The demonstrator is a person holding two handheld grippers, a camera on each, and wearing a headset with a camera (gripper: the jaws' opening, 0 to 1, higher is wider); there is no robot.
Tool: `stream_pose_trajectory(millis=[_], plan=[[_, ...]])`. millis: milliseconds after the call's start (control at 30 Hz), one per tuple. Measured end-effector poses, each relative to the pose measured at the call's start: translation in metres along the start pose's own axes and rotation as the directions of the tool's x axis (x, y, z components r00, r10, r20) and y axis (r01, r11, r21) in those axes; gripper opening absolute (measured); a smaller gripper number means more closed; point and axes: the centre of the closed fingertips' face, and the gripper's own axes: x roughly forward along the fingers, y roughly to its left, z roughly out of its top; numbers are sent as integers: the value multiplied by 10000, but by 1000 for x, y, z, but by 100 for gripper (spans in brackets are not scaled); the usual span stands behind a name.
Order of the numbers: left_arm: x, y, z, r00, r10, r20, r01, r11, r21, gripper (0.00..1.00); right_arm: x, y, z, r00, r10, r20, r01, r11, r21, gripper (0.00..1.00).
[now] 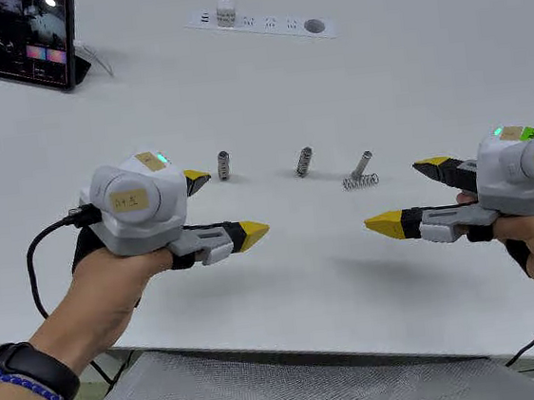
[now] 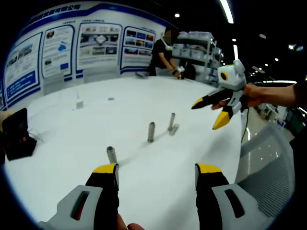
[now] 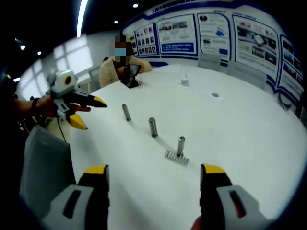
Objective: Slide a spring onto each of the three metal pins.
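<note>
Three metal pins stand in a row on the white table (image 1: 258,296). The left pin (image 1: 223,164) (image 2: 111,154) (image 3: 126,112) and the middle pin (image 1: 304,162) (image 2: 151,132) (image 3: 153,126) each look wrapped in a spring. Bare metal shows on the right pin (image 1: 362,164) (image 2: 171,121) (image 3: 181,145), and a loose spring (image 1: 361,181) (image 3: 176,157) lies flat at its foot. My left gripper (image 1: 238,201) (image 2: 156,167) (image 3: 96,115) hovers open in front of the left pin. My right gripper (image 1: 390,194) (image 3: 154,168) (image 2: 216,108) is open too, just right of the loose spring. Neither holds anything.
A dark tablet (image 1: 11,40) leans at the back left, and a white power strip (image 1: 258,24) lies at the back. A grey mesh chair (image 1: 268,391) sits below the table's near edge. A person (image 3: 122,62) sits at the far side.
</note>
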Motion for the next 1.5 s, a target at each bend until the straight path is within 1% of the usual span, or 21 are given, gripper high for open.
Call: stream_pose_trajectory(millis=[100,200,300,367,467,600,700,767,900,967,1200,1333,1500], plan=[[5,-7,1,9999,-116,-23,116,9999,56,65,-2,1,-5,10000,-37,-57,37,10000,62,80],[11,-21,3,9992,-407,-62,409,9989,249,66,-5,0,-7,10000,-70,-55,71,9998,187,80],[17,-32,3,9980,-616,-115,619,9976,317,66,-9,1,-8,9999,-103,-1,103,9996,254,81],[22,-38,3,9970,-758,-170,764,9963,394,66,-12,2,-9,9999,-118,18,118,9995,289,81],[29,-44,4,9955,-924,-201,932,9947,430,66,-14,1,-14,9999,-153,-12,153,9993,354,81],[39,-49,8,9935,-1114,-241,1126,9920,574,65,-18,2,-19,9998,-200,-34,201,9988,455,81],[49,-52,13,9914,-1283,-242,1297,9889,723,65,-22,4,-24,9998,-199,-54,202,9982,569,81],[55,-53,15,9903,-1365,-254,1380,9878,718,65,-23,5,-27,9998,-164,-68,168,9977,662,81],[68,-65,22,9865,-1630,-166,1637,9839,720,65,-27,7,-33,9998,-168,-55,172,9962,859,81],[76,-70,23,9850,-1717,-193,1727,9818,789,64,-29,9,-37,9999,-149,-56,154,9954,942,81],[98,-81,26,9796,-1986,-316,2006,9763,816,64,-35,11,-45,9999,-140,-79,148,9937,1112,81],[108,-82,25,9792,-1978,-458,2012,9755,894,64,-36,8,-48,9998,-152,-99,163,9928,1185,81],[119,-79,26,9804,-1887,-571,1932,9771,890,63,-36,10,-50,9999,-113,-96,124,9922,1239,80]])
